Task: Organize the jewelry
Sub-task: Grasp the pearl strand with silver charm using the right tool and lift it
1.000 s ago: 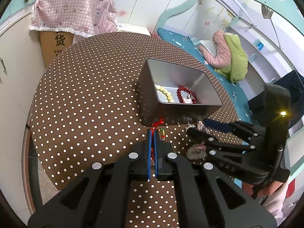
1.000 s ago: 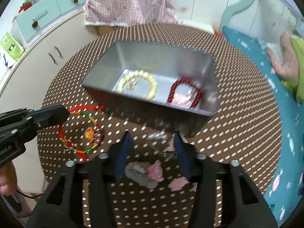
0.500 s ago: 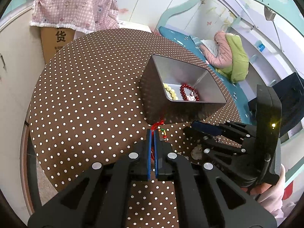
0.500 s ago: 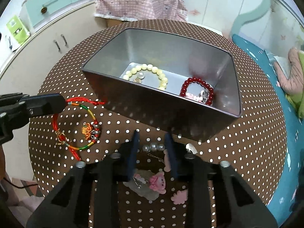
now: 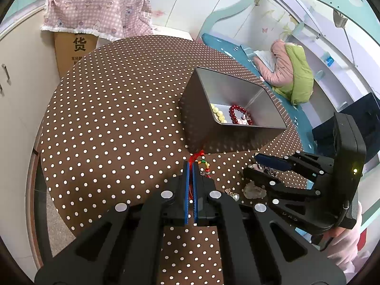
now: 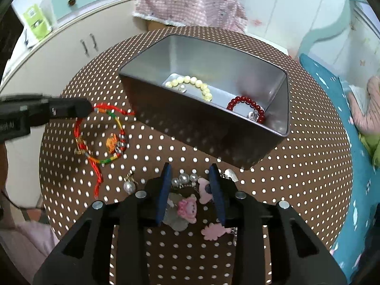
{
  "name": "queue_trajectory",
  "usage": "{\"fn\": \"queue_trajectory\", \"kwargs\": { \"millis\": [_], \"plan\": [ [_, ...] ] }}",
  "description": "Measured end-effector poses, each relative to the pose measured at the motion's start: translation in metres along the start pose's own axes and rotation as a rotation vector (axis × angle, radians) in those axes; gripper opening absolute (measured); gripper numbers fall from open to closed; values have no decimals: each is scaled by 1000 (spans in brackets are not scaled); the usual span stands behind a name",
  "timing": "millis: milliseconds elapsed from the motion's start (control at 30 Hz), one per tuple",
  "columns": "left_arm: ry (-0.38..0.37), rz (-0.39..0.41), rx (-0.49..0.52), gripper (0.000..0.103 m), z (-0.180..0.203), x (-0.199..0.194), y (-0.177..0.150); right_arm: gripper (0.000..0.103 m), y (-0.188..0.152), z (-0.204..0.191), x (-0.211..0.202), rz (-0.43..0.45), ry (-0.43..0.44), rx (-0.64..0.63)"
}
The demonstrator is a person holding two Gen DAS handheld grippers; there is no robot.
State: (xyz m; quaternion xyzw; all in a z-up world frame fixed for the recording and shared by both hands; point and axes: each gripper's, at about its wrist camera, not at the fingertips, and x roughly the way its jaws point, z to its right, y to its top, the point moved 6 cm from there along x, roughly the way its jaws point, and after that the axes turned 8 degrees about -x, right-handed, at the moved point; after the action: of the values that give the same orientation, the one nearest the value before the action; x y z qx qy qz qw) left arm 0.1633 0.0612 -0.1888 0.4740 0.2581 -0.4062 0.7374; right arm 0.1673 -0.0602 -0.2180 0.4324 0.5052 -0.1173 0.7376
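A grey metal tin (image 6: 201, 133) (image 5: 197, 130) stands on the dotted table. It holds a cream bead bracelet (image 6: 190, 80) (image 5: 217, 112) and a red bead bracelet (image 6: 247, 106) (image 5: 237, 114). My left gripper (image 5: 191, 163) (image 6: 85, 109) is shut on the red cord bracelet (image 6: 102, 133) (image 5: 197, 155), which lies left of the tin. My right gripper (image 6: 190, 172) (image 5: 253, 165) points down in front of the tin, jaws opening. A pearl chain piece (image 6: 184, 179) lies between the pads, untouched.
Pink charms (image 6: 187, 209) (image 6: 213, 231) and a loose pearl earring (image 6: 129, 186) lie near the right gripper. A cardboard box (image 5: 73, 49) under pink checked cloth stands beyond the table. A cabinet (image 6: 71, 54) is at left, a blue bed (image 6: 344, 166) at right.
The right gripper's jaws narrowed around the pearl piece, then widened again, and the gripper rolled slightly. The left gripper stayed shut on the cord bracelet in the same place.
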Motion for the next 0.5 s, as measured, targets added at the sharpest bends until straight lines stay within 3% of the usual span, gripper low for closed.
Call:
{"fn": "queue_trajectory", "kwargs": {
  "millis": [233, 400, 500],
  "plan": [
    [20, 5, -9, 2, -1, -2, -1, 31, 4, 6, 1, -15, 20, -86],
    [33, 11, -16, 2, 2, -2, -2, 31, 6, 0, 6, -35, 108, -125],
    [47, 8, -24, 2, 3, 0, -1, 25, 6, -6, 13, -55, 99, -140]
  ]
}}
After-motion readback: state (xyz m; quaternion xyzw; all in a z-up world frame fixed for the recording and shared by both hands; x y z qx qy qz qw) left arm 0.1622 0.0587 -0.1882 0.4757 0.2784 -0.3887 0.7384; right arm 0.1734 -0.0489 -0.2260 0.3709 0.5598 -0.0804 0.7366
